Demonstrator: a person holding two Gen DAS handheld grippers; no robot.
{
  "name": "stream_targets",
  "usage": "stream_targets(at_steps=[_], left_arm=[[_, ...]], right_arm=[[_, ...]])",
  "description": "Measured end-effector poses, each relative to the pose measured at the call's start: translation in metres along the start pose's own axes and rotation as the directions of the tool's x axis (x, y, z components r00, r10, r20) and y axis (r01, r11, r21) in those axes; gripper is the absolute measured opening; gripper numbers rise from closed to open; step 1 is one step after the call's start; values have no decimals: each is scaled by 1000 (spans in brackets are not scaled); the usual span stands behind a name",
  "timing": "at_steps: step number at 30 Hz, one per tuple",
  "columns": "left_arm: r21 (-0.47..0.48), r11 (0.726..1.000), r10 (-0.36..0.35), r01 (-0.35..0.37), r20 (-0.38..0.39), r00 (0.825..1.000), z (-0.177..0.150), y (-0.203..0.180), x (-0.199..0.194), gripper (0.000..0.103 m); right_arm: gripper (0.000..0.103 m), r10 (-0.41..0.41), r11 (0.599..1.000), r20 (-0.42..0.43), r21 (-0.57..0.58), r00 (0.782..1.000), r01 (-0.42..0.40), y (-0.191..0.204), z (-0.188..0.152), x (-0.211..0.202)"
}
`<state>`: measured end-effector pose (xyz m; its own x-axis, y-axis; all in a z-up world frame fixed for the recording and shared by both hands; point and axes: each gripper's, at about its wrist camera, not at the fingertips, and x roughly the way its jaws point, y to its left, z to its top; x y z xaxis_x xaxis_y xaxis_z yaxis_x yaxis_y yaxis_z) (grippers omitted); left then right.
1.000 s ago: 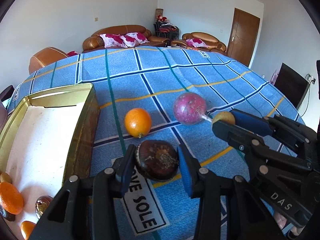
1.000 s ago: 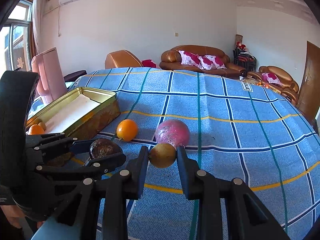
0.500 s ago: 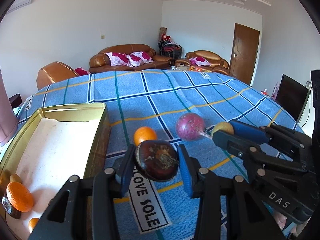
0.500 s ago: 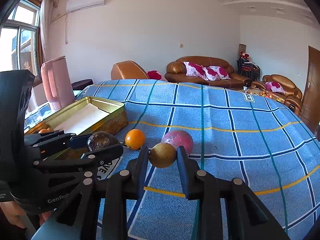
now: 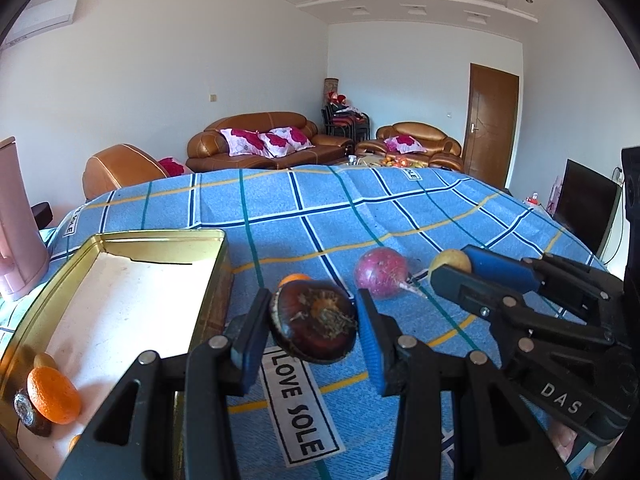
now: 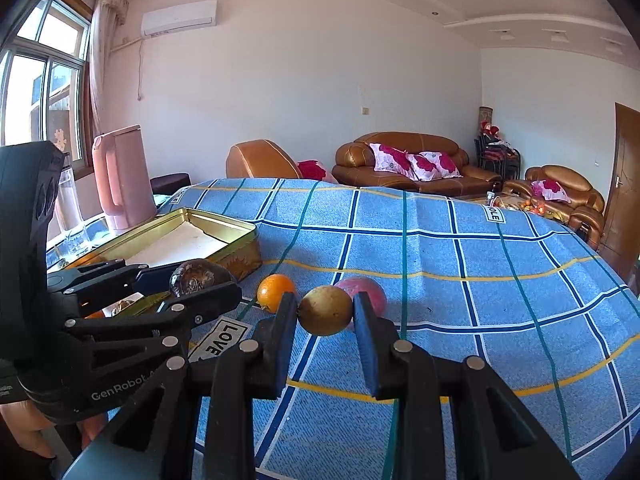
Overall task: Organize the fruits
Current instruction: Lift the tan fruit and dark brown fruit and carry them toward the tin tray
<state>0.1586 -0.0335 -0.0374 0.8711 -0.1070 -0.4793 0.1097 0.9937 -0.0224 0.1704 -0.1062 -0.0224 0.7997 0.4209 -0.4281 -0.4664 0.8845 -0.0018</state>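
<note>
A dark brown fruit [image 5: 313, 327] sits pinched between the pads of the left gripper [image 5: 313, 330], held above the blue checked cloth [image 5: 360, 208], just right of the gold tin [image 5: 160, 240]. To its right, the right gripper [image 6: 325, 312] is pressed onto a yellow-green fruit [image 6: 325, 310], also held over the cloth. Between and beyond the two held fruits, an orange [image 6: 276, 286] and a pink-red round fruit [image 5: 380, 272] lie on the cloth, near each other but apart. The tin's white floor is mostly bare; at its near left corner lie another orange [image 5: 52, 394], a small yellowish fruit [image 5: 44, 360] and a dark fruit [image 5: 30, 416], close together. A pink jug [image 6: 120, 176] stands beyond the tin at far left. Brown sofas [image 5: 264, 140] with red-flowered cushions line the far wall.
</note>
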Motion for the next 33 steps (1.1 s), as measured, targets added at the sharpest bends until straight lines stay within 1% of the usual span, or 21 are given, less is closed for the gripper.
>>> stream_targets(at_steps=[15,23,33], left_arm=[[14,999,34,-35,86,996,-1,-3,-17,43],[20,998,53,-55,122,991,-2,-4,-26,43],[35,996,75,-82,165,983,-5,-7,-36,43]], right_arm=[[31,-2,1000,65,-13,998,3,3,-1,-12],[31,-3,1000,110,-21,994,6,4,-2,-20],[31,-3,999,141,-31,990,8,5,-4,-26]])
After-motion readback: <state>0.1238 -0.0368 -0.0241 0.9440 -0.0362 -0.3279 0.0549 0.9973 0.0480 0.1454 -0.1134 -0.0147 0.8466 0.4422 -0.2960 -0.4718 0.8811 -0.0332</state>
